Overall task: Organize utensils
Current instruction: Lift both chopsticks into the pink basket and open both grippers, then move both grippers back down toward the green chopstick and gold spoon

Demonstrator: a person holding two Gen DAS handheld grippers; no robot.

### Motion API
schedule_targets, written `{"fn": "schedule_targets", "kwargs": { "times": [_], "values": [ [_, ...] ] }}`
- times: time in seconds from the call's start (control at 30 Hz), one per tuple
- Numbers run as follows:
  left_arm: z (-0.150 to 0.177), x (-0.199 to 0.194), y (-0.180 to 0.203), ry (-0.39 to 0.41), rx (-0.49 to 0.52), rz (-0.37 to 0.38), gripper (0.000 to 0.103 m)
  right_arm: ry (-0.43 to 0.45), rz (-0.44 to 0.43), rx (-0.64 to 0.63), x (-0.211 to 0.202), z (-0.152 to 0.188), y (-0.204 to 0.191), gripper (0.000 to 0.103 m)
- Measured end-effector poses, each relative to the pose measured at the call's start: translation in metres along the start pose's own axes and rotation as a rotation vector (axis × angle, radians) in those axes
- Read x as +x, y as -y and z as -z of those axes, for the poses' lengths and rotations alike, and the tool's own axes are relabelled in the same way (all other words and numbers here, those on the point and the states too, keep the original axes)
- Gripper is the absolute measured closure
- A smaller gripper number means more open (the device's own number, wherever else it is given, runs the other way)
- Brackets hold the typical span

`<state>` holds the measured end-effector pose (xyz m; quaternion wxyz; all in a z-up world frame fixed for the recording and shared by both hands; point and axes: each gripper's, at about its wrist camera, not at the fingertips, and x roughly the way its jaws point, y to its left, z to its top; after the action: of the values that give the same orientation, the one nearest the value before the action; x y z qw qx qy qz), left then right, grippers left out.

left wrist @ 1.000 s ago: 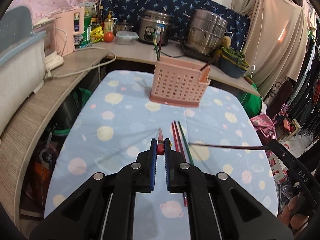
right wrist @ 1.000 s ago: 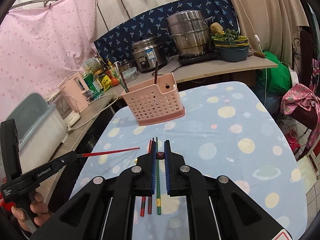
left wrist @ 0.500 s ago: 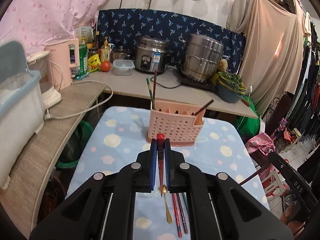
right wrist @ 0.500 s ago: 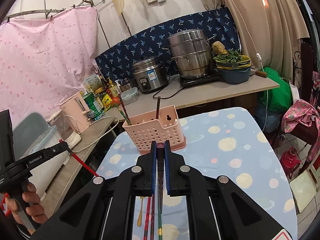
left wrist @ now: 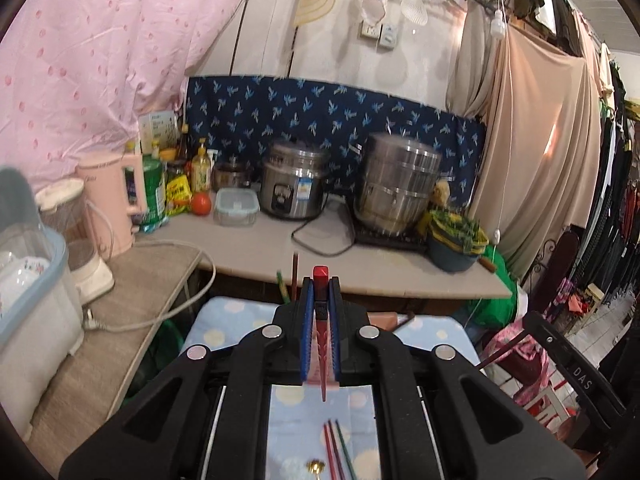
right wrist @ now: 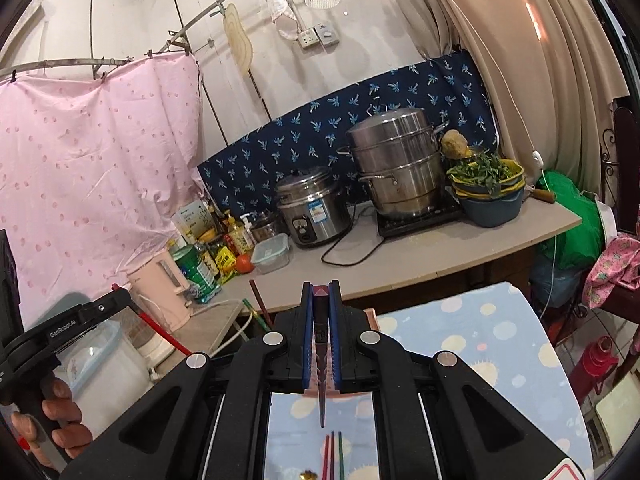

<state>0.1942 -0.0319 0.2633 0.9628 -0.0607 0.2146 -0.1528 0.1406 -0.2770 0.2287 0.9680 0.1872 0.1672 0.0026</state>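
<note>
Between our left pads: the left hand-held gripper is closed tight on a red chopstick, square end poking out past the tips, pointed end hanging down toward us.
Between our right pads: same deal, the right hand-held gripper is clamped on a dark chopstick, butt end up at the tips, point aimed down.
Below both: three loose chopsticks, two reddish and one green, lie side by side on the blue spotted worktop, with a gold spoon tip just beside them.
Just ahead of the left tips: the pink utensil holder is mostly hidden behind the hand-held gripper; we only get its rim, plus a brown and a green stick standing up out of it.
Further ahead: a counter with a rice cooker and a steel steamer pot.
Off to the left in the right view: our other hand holding its grip.
</note>
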Motion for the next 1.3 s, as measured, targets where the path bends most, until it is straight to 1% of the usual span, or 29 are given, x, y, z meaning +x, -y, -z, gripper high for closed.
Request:
{"fn": "schedule_targets", "kwargs": {
  "times": [0.07, 0.2, 0.33, 0.43, 0.63, 0.73, 0.87, 0.93, 1.07, 1.13, 1.2, 1.27, 1.3],
  "values": [
    [-0.016, 0.007, 0.004, 0.029, 0.003, -0.001, 0.096, 0.023, 0.002, 0.003, 0.013, -0.016, -0.002, 0.096],
    [-0.038, 0.025, 0.006, 0.062, 0.006, -0.009, 0.096, 0.049, -0.005, 0.018, 0.041, -0.042, -0.006, 0.096],
    [-0.049, 0.052, 0.003, 0.072, -0.004, -0.012, 0.096, 0.042, -0.006, 0.037, 0.073, -0.051, -0.004, 0.096],
    [-0.047, 0.077, 0.001, 0.058, 0.003, -0.029, 0.096, 0.021, -0.002, 0.038, 0.096, -0.048, -0.001, 0.096],
    [-0.018, 0.126, -0.003, -0.032, 0.014, -0.04, 0.096, -0.059, 0.025, 0.025, 0.141, -0.022, 0.006, 0.096],
    [-0.007, 0.137, -0.005, -0.059, 0.013, -0.036, 0.096, -0.084, 0.028, 0.018, 0.148, -0.012, 0.008, 0.096],
    [-0.002, 0.142, -0.009, -0.082, 0.009, -0.025, 0.096, -0.104, 0.032, 0.003, 0.151, -0.007, 0.008, 0.095],
    [-0.001, 0.14, -0.012, -0.077, -0.005, -0.033, 0.096, -0.097, 0.032, -0.006, 0.148, -0.006, 0.006, 0.092],
    [-0.001, 0.135, -0.011, -0.083, -0.003, -0.03, 0.095, -0.091, 0.029, -0.009, 0.138, -0.006, 0.004, 0.092],
    [-0.001, 0.131, -0.01, -0.084, 0.002, -0.033, 0.093, -0.087, 0.023, -0.01, 0.131, -0.006, 0.002, 0.092],
    [0.001, 0.124, -0.01, -0.084, 0.002, -0.035, 0.084, -0.087, 0.02, -0.009, 0.123, -0.004, 0.002, 0.091],
    [0.005, 0.117, -0.009, -0.084, 0.007, -0.039, 0.08, -0.089, 0.017, -0.01, 0.116, -0.002, 0.001, 0.091],
    [0.007, 0.113, -0.009, -0.086, 0.01, -0.038, 0.08, -0.091, 0.015, -0.011, 0.11, 0.0, 0.001, 0.091]
  ]
}}
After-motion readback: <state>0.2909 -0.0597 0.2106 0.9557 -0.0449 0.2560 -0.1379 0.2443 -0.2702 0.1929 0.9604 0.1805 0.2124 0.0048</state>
